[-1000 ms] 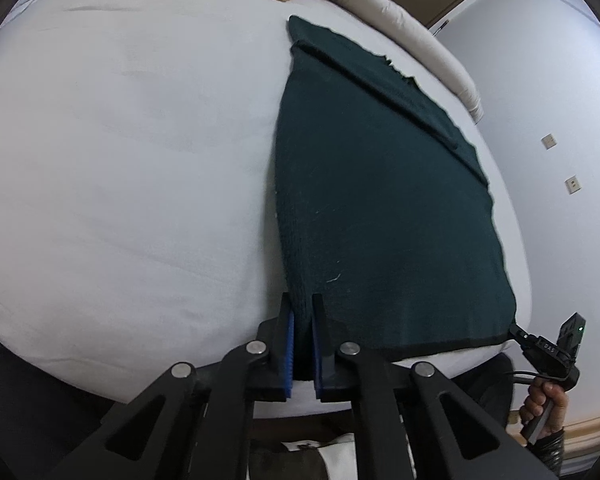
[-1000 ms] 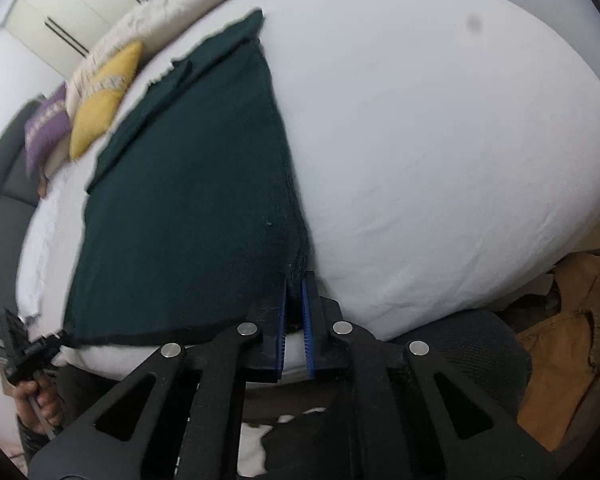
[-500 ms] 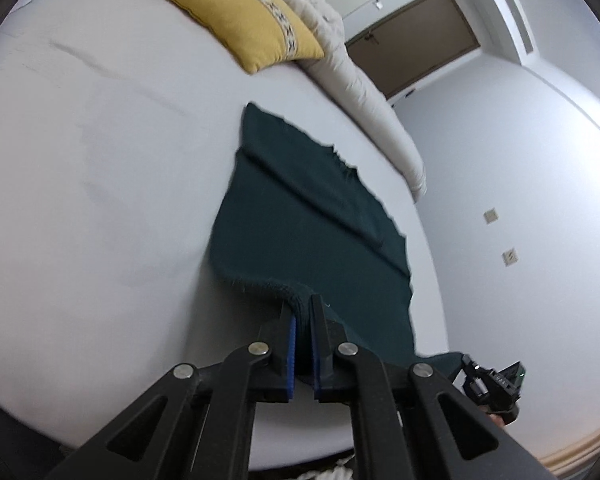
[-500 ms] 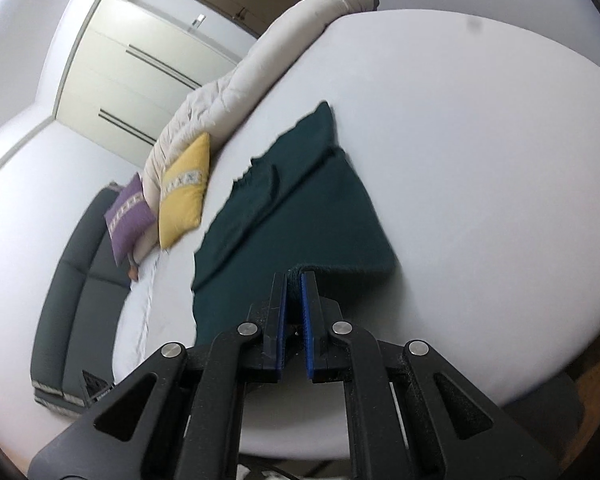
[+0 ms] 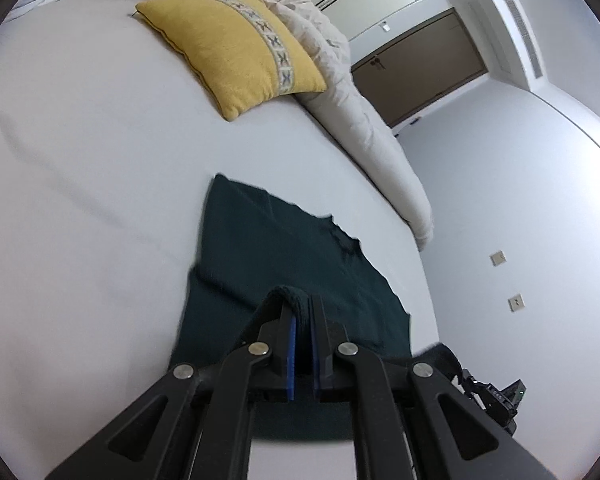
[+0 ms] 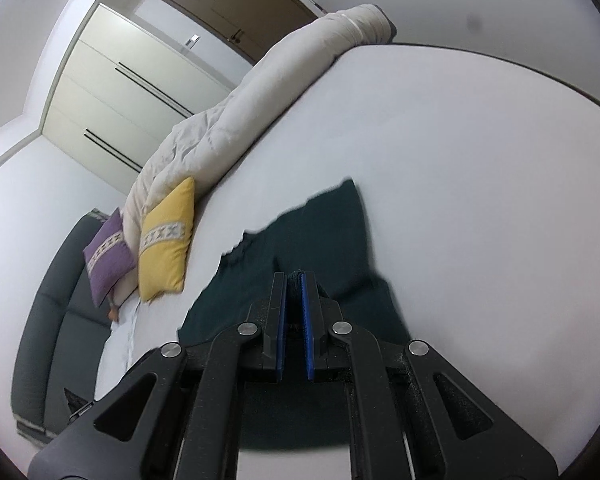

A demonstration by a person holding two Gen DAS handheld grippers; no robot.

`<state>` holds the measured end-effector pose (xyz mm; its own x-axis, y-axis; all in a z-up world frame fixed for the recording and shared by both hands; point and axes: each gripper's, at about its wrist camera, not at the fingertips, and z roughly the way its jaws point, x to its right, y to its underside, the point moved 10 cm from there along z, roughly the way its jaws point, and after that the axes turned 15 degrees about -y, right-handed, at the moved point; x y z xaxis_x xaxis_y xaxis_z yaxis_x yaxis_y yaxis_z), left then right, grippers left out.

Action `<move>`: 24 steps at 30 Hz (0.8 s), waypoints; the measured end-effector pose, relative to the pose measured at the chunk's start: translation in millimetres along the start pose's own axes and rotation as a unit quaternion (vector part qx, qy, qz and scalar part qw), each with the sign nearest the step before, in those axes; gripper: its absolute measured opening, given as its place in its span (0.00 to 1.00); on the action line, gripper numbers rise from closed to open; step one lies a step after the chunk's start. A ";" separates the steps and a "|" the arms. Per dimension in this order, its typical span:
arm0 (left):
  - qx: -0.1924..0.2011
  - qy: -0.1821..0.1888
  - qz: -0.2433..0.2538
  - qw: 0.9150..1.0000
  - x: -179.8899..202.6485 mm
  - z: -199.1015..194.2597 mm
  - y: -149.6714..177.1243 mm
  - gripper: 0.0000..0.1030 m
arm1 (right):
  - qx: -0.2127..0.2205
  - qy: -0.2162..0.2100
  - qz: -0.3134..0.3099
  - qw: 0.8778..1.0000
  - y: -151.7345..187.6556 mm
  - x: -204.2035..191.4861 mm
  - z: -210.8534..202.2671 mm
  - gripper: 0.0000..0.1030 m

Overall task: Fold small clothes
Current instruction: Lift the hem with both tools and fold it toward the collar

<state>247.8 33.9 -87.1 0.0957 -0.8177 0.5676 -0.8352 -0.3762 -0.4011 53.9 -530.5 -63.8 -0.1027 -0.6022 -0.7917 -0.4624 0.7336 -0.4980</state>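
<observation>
White bedding covers the wide bed (image 5: pixel 80 200) and fills most of the left wrist view. On it, in the upper middle of the frame, lies a yellow cushion (image 5: pixel 236 48) with a patterned band, leaning against a rolled cream duvet (image 5: pixel 364 120) that runs down toward the right. A brown door (image 5: pixel 420 76) and pale walls take the upper right. Low in the centre, the left gripper (image 5: pixel 303 312) is pinching a raised edge of the dark green garment (image 5: pixel 268 240), whose far part lies flat on the sheet.

From the right wrist view, the bed spreads across the right half. The duvet runs from top centre to middle left, with the yellow cushion and a purple cushion (image 6: pixel 108 256) beside a grey sofa (image 6: pixel 48 320). Cream wardrobe doors (image 6: pixel 112 80) stand at upper left. The right gripper (image 6: pixel 294 284) is clamped on the garment's other lifted edge.
</observation>
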 end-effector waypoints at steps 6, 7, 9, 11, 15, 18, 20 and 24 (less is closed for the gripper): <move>-0.006 -0.023 0.020 1.000 17.0 54.8 -42.0 0.06 | 0.008 0.021 0.001 1.000 -48.5 13.9 80.4 0.06; -0.006 -0.025 0.020 0.999 17.6 59.6 -45.4 0.06 | 0.009 0.026 0.000 1.000 -51.9 16.7 89.6 0.06; -0.007 -0.034 0.021 0.999 18.0 77.3 -57.9 0.06 | 0.010 0.036 -0.001 0.999 -59.6 24.5 109.8 0.06; -0.005 -0.047 0.027 0.999 18.0 92.4 -68.4 0.06 | 0.008 0.047 0.000 0.999 -67.2 34.3 130.2 0.06; 0.001 -0.068 0.036 0.997 17.0 118.6 -87.5 0.06 | 0.009 0.074 -0.006 0.997 -87.8 54.7 165.3 0.06; 0.003 -0.087 0.038 0.995 16.5 142.8 -101.3 0.06 | 0.011 0.093 -0.008 0.996 -103.2 68.4 189.5 0.06; 0.001 -0.095 0.041 0.995 16.7 158.8 -107.8 0.06 | 0.012 0.101 -0.013 0.995 -112.7 73.8 205.3 0.05; -0.019 -0.124 0.052 0.991 11.6 196.8 -110.8 0.07 | -0.010 0.134 -0.023 0.991 -123.2 94.8 240.5 0.05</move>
<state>448.1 -19.6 -177.4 0.1341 -0.9348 0.3288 -0.8670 -0.2713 -0.4179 313.0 -602.2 -162.6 -0.3096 -0.6982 -0.6455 -0.4885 0.6992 -0.5220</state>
